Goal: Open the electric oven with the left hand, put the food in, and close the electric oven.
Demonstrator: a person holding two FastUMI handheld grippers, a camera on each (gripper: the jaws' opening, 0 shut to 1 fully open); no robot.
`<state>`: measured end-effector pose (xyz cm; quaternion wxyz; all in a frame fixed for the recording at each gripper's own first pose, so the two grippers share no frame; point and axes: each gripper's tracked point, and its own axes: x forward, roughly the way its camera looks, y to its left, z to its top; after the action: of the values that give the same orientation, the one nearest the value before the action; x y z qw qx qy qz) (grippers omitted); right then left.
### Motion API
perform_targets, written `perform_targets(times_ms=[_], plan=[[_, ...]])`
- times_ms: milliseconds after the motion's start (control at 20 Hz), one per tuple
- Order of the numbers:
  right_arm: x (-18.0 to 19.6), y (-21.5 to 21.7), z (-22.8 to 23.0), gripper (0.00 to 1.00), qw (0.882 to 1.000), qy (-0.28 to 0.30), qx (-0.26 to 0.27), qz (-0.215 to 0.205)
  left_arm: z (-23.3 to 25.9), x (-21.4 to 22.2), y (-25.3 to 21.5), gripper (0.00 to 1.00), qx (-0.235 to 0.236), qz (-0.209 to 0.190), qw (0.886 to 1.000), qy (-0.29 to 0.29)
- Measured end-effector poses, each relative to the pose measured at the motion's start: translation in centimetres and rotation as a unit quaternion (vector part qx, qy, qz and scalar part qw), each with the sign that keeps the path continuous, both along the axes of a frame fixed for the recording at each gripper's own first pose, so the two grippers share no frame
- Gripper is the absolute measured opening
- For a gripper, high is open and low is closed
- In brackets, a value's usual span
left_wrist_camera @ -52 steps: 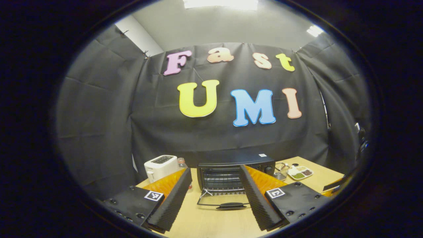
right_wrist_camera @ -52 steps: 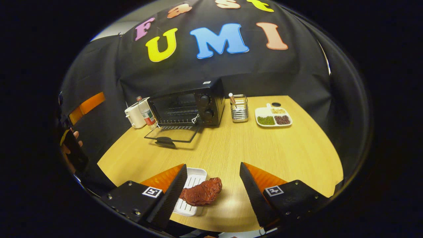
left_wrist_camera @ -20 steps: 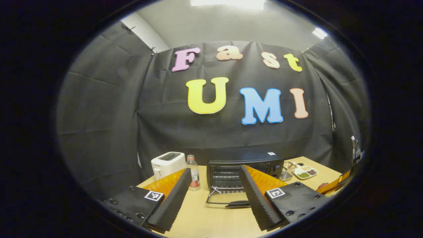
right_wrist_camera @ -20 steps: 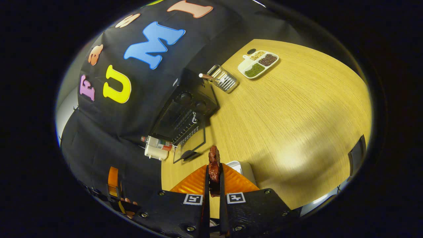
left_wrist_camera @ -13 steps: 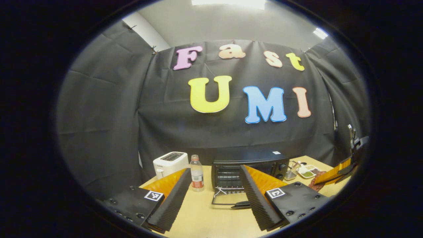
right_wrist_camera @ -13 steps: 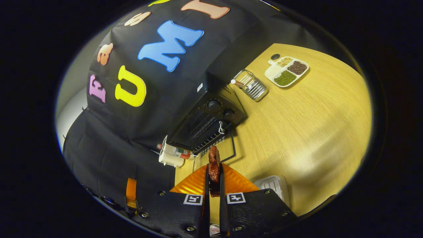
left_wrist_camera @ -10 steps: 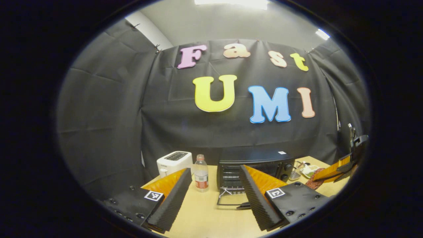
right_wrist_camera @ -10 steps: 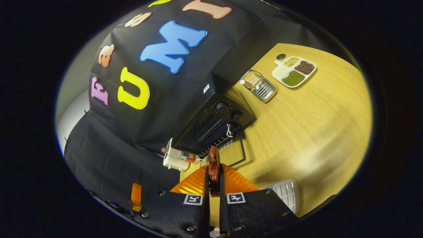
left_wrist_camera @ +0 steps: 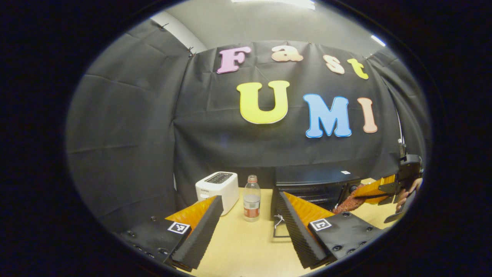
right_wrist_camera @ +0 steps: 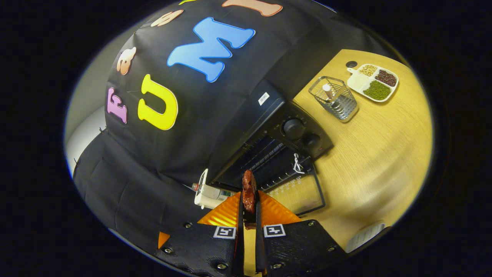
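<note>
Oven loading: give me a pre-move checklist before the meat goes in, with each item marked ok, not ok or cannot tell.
1. Oven door down and flat on the table: ok.
2. Meat pinched between both fingers of the right gripper: ok.
3. Meat lined up with the oven opening: ok, it points at the rack from just outside.
4. Left gripper out of the way: ok, open and held off to the side, facing the bottle and toaster.
5. Rack free of other items: cannot tell, its back is dark.
6. Room above the rack for the meat held on edge: cannot tell.
</note>
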<state>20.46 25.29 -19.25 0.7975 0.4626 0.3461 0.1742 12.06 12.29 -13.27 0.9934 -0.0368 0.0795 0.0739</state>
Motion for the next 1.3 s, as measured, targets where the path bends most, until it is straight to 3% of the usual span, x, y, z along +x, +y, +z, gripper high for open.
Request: perform_targets(times_ms=[300,800,1100,1300], plan=[[3.2,4.0,-2.7,0.12,1.000,0.010,0.012,-0.008,-0.3,0.1,2.7,0.99,0.011,0.014,1.000,0.007],[8.7,7.5,-5.6,0.12,0.997,-0.015,0.035,-0.061,-1.6,-0.3,5.4,1.00,0.033,0.029,0.998,0.035],[11.0,8.1,-7.3,0.12,0.996,0.002,0.054,-0.076,-1.9,-0.2,5.7,0.97,0.046,0.027,0.998,0.042],[11.7,7.1,-8.4,0.13,0.996,0.004,0.018,-0.087,-2.6,0.0,5.6,0.97,0.039,0.027,0.998,0.051]])
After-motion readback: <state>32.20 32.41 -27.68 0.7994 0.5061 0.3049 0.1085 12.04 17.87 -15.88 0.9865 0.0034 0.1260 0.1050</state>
